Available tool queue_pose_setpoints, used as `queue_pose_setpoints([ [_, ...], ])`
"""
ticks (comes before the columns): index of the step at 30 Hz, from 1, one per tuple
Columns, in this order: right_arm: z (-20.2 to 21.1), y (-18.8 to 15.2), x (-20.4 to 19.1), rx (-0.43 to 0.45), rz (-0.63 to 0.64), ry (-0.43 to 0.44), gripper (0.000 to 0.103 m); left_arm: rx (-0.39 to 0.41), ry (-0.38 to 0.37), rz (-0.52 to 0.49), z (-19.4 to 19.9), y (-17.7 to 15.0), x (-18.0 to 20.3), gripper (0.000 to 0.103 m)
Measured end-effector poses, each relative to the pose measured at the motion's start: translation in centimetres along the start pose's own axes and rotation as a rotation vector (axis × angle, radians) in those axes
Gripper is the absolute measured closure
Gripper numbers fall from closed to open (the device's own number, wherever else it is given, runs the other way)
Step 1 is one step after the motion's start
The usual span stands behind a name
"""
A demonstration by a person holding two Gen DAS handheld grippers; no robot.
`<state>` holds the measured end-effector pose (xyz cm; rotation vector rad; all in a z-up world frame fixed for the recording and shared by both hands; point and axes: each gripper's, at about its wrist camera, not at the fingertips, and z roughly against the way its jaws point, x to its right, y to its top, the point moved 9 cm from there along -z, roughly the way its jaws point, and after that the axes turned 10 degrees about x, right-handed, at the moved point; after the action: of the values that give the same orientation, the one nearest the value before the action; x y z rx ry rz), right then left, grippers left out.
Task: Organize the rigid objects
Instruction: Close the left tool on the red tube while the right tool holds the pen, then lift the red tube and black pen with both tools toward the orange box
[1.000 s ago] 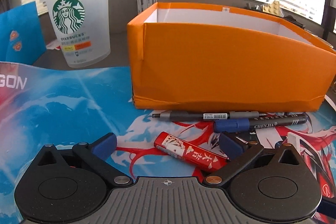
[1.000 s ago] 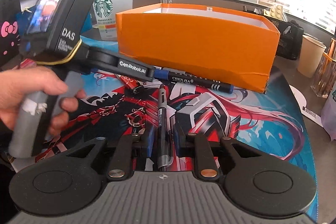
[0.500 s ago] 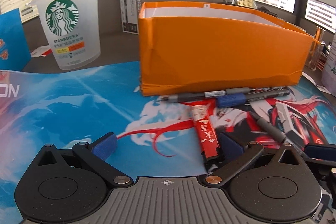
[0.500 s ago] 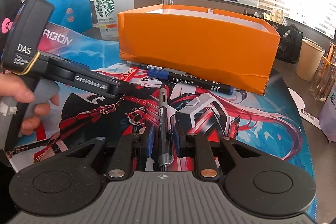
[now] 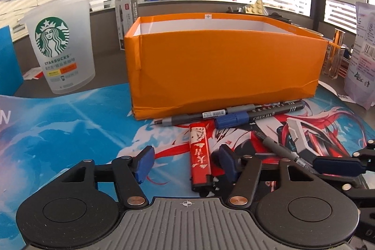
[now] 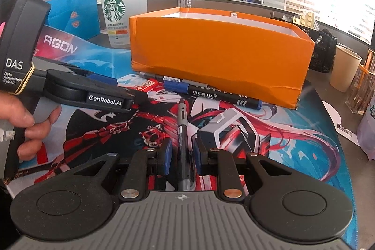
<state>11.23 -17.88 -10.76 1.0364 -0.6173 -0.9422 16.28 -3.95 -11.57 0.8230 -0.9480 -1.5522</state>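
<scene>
An open orange box (image 5: pixel 222 67) stands on the printed desk mat; it also shows in the right wrist view (image 6: pixel 218 55). In front of it lie a grey pen (image 5: pixel 199 117) and a black Chen Jia marker with a blue cap (image 5: pixel 257 115). A red lighter (image 5: pixel 199 151) lies between the jaws of my open left gripper (image 5: pixel 185 162), close to its right finger. My right gripper (image 6: pixel 181 156) has its blue pads either side of a dark pen (image 6: pixel 183 144) lying on the mat, with small gaps showing. The left gripper's body (image 6: pixel 93 95) crosses the right wrist view.
A Starbucks cup (image 5: pixel 59 48) stands left of the box, with a blue card (image 5: pixel 7 67) further left. A paper cup (image 6: pixel 344 72), a clear bottle (image 6: pixel 363 88) and a white bag (image 5: pixel 363 57) stand to the right. A pen carton (image 5: pixel 126 20) stands behind the box.
My left gripper swung round to the right, so the red lighter now lies lengthwise between its jaws. My right gripper's pads have parted slightly around the dark pen.
</scene>
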Motion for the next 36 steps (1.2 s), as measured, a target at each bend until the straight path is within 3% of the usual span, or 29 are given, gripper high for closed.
queue_pose_setpoints([
  [3, -0.4, 0.1, -0.2, 0.012, 0.03, -0.022, 0.084, 0.011, -0.044, -0.016, -0.2, 0.3, 1.0, 0.079],
  [5, -0.4, 0.1, -0.2, 0.013, 0.03, -0.028, 0.085, 0.014, -0.061, -0.028, -0.1, 0.2, 1.5, 0.086],
  [13, -0.1, 0.1, 0.2, 0.019, 0.015, -0.058, 0.094, -0.027, -0.07, 0.002, 1.0, 0.1, 1.1, 0.087],
  [19, 0.2, 0.3, 1.1, 0.019, -0.026, -0.066, 0.094, -0.03, -0.098, 0.039, 2.0, 0.4, 0.8, 0.087],
  [29, 2.3, 2.1, 2.7, 0.077, -0.116, -0.062, 0.094, 0.038, -0.114, 0.077, 4.8, 3.1, 0.0, 0.087],
  [36, 3.5, 3.7, 2.6, 0.123, -0.105, -0.072, 0.094, 0.078, -0.11, 0.095, 6.1, 4.8, -0.5, 0.087],
])
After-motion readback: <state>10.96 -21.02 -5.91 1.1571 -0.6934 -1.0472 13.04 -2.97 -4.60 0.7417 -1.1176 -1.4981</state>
